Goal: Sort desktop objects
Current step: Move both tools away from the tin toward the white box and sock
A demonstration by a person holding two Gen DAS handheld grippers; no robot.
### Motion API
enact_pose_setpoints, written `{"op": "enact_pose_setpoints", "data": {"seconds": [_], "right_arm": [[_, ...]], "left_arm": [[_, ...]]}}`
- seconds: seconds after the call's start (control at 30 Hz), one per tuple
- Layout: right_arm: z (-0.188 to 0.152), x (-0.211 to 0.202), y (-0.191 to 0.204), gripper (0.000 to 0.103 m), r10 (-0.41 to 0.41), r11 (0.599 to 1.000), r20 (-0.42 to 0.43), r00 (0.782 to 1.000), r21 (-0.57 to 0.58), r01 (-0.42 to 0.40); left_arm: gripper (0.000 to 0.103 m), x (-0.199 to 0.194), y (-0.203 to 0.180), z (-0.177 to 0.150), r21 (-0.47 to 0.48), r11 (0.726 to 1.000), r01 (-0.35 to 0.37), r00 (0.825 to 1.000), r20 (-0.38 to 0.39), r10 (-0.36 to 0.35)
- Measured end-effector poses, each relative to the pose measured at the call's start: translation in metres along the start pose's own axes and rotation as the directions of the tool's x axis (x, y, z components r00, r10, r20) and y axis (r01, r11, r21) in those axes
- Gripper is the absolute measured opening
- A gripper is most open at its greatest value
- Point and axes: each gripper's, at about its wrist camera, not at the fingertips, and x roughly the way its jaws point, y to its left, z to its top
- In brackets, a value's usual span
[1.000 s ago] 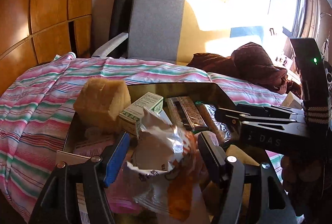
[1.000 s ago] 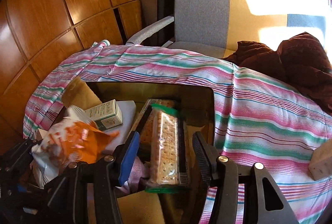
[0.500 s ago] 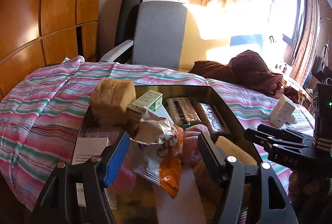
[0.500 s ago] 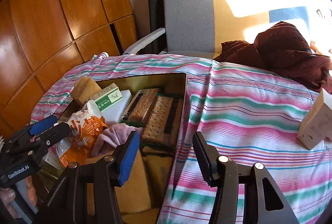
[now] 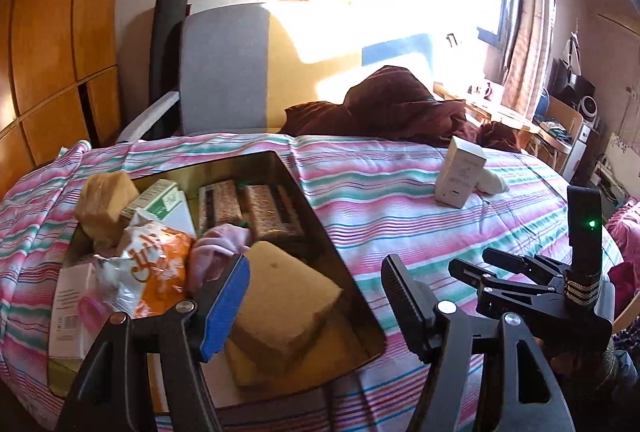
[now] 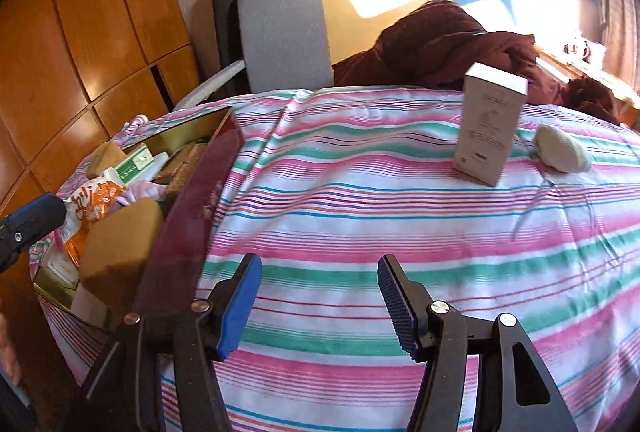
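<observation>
Pretty crammed tin [image 5: 320,216] on the striped sheet [image 6: 360,191]; taking that tin as the landmark and going left to right.

Inside it, far-left corner: tan sponge [image 5: 106,197] propped against a green carton [image 5: 160,197]; just nearer, an orange bag [image 5: 148,268] heaped on top, pink cloth [image 5: 220,244] beside it; cracker packs [image 5: 248,203] along the back; big sponge [image 5: 280,308] filling the near right corner and poking above the rim. Could easily tip out or drag the bag along if anything else gets stuffed in, judging by how high the pile sits.

Over the tin's near right corner: left gripper [image 5: 314,304], spread wide, nothing between the pads; low enough to clip the rim or knock the big sponge on a careless swing.

Right of the tin, over bare sheet: right gripper [image 6: 318,306], jaws opening, empty.

Well right of the tin: white box [image 6: 490,125] standing upright, pale lump [image 6: 562,151] just beyond it; both yet to be sorted, looks like. Soft bedding under a tall box, so a sideways nudge before closing probably topples it; a grab near the top likely tilts it out of the pads.
</observation>
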Motion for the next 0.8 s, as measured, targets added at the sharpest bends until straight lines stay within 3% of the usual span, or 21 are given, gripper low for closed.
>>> {"op": "enact_pose_setpoints", "data": {"seconds": [0.4, 0.63, 0.8], "right_arm": [[-0.035, -0.029, -0.107, 0.065, -0.203, 0.966, 0.003, 0.979, 0.163, 0.200], [-0.037, -0.032, -0.127, 0.066, -0.211, 0.957, 0.015, 0.977, 0.209, 0.203], [-0.039, -0.031, -0.132, 0.067, -0.182, 0.958, 0.030, 0.983, 0.230, 0.170]], "left_arm": [[0.070, 0.038, -0.079, 0.004, 0.114, 0.987, 0.114, 0.992, -0.066, -0.107], [0.071, 0.066, -0.125, 0.033, 0.173, 0.965, 0.195, 0.980, -0.061, -0.187], [0.080, 0.103, -0.158, 0.051, 0.213, 0.946, 0.246, 0.969, -0.090, -0.231]]}}
